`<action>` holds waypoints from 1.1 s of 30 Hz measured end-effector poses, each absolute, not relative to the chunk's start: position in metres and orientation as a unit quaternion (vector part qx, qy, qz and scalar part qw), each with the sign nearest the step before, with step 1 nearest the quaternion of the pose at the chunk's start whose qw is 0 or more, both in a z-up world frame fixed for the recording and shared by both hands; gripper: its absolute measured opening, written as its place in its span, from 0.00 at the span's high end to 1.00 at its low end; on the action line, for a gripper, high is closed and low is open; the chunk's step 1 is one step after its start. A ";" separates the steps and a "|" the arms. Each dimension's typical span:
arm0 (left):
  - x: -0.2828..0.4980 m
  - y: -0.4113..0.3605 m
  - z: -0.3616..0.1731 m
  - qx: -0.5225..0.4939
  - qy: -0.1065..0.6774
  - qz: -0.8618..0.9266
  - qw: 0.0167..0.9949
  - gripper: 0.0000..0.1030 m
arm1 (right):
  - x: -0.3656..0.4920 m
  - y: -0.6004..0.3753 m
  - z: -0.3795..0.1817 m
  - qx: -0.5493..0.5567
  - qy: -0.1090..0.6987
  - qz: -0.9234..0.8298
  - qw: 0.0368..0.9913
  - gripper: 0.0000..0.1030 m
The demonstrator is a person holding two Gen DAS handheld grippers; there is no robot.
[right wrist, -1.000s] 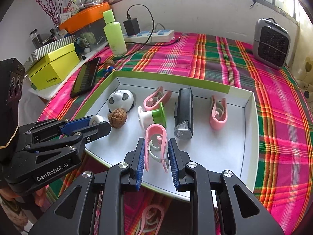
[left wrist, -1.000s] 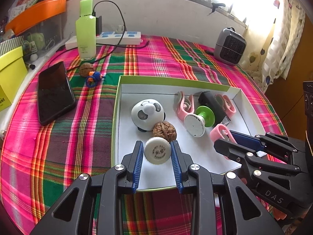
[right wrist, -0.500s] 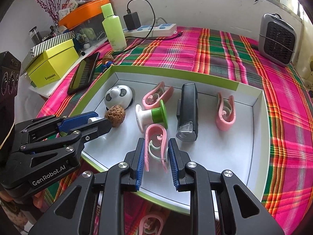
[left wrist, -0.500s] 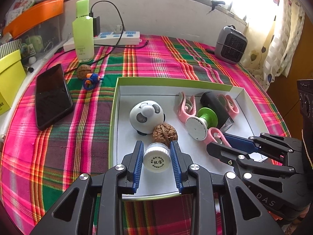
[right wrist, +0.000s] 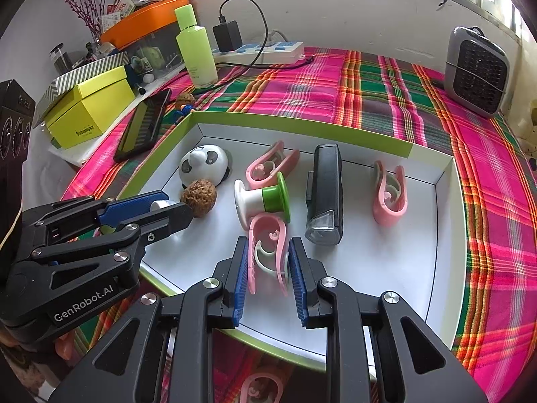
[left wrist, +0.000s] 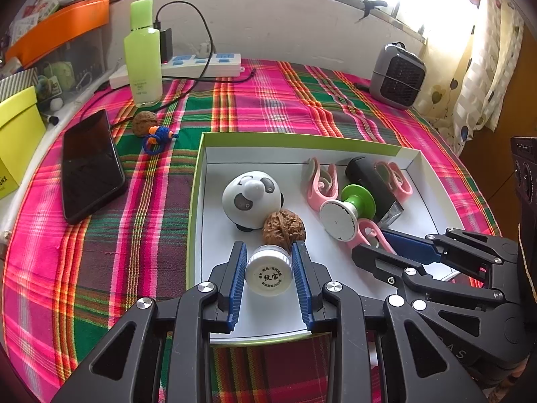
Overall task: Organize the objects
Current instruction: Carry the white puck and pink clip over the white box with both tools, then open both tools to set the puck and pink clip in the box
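Note:
A white tray with a green rim (left wrist: 302, 138) (right wrist: 302, 123) lies on the plaid cloth. My left gripper (left wrist: 268, 259) is shut on a small white jar (left wrist: 267, 274) over the tray's near left part, just in front of a walnut (left wrist: 283, 226). My right gripper (right wrist: 268, 256) is shut on a pink clip (right wrist: 268, 248) low over the tray's near edge. In the tray also lie a panda toy (left wrist: 251, 198), a green-and-white spool (right wrist: 261, 201), a black bike light (right wrist: 325, 194) and two more pink clips (right wrist: 389, 194) (right wrist: 272, 165).
Outside the tray, a phone (left wrist: 89, 164), a second walnut (left wrist: 144, 122) with a blue-orange charm (left wrist: 157, 136), a green bottle (left wrist: 142, 55), a power strip (left wrist: 201, 63) and a small heater (left wrist: 397, 75) stand on the cloth. Yellow boxes (right wrist: 89, 107) sit at left. Another pink clip (right wrist: 261, 386) lies below the tray.
Both grippers have eased forward over the tray with their loads. The white jar now sits closer to the walnut, with its printed lid toward the camera.

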State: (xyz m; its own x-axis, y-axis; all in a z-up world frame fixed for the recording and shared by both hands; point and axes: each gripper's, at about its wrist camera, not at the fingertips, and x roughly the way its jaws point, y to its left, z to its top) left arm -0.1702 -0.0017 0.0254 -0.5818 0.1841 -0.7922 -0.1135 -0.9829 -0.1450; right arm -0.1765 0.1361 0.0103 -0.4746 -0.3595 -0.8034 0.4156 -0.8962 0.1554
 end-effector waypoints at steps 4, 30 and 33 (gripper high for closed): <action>-0.170 -0.002 0.025 -0.450 -0.038 0.888 0.084 0.74 | -0.175 0.135 0.010 0.458 0.032 -0.859 0.227 0.75; -0.163 0.002 0.025 -0.447 -0.030 0.891 0.078 0.66 | -0.169 0.138 0.014 0.451 0.037 -0.865 0.219 0.72; -0.162 0.002 0.026 -0.447 -0.032 0.890 0.080 0.64 | -0.168 0.138 0.015 0.450 0.038 -0.865 0.218 0.70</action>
State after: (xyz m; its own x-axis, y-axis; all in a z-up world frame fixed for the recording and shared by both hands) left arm -0.1621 0.0016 0.0263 -0.5871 0.1713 -0.7912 -0.1139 -0.9851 -0.1287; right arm -0.1681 0.1380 0.0146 -0.4992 -0.3440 -0.7953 0.4117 -0.9018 0.1316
